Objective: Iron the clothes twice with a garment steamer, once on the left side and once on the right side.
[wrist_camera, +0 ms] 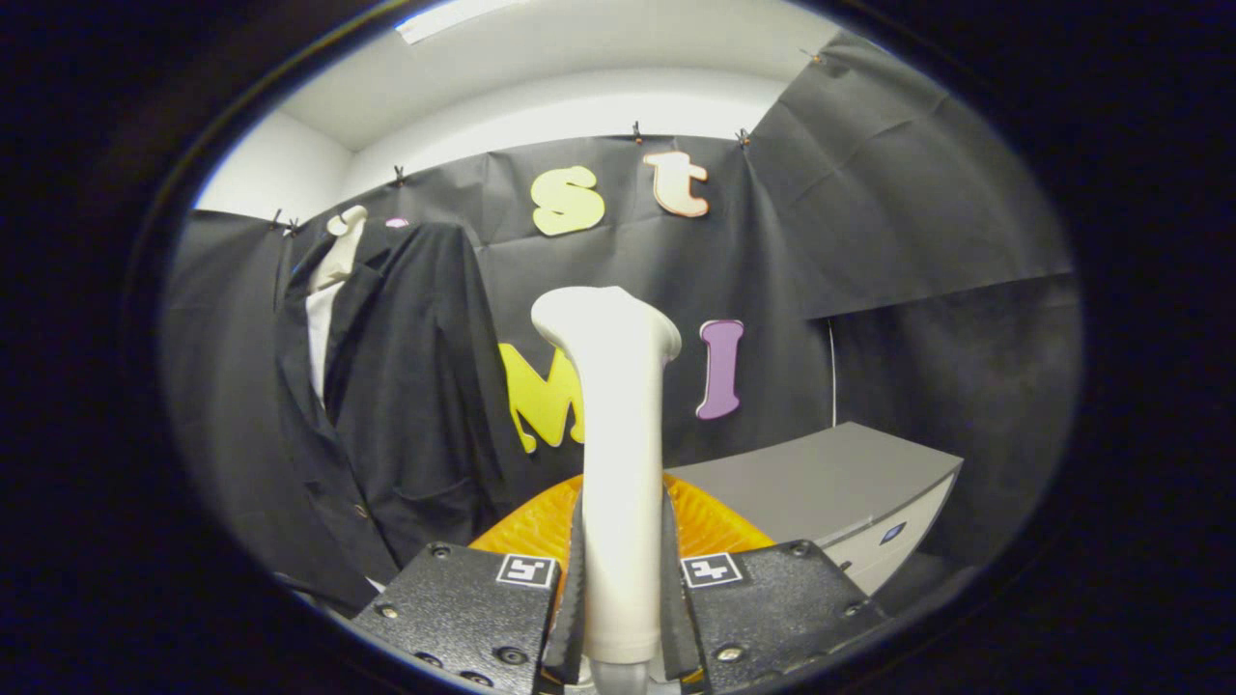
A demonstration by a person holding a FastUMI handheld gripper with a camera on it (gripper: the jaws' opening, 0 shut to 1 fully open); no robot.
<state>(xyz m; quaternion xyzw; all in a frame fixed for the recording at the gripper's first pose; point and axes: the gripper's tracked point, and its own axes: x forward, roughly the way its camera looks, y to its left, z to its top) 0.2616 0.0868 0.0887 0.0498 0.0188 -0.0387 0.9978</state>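
Observation:
A white garment steamer [618,454] stands upright between my two fingers, its handle clamped on both sides and its rounded head rising above them. My gripper [621,589] is shut on that handle. To the left of the steamer and farther off, a black jacket [406,405] hangs on a pale mannequin form [333,280] against the booth wall, its front facing me. The steamer head is apart from the jacket, to its right.
An orange ribbed dish-like object [541,526] lies just behind the fingers, under the steamer. A grey cabinet or counter [830,483] stands to the right. Black cloth walls close the booth behind and on both sides.

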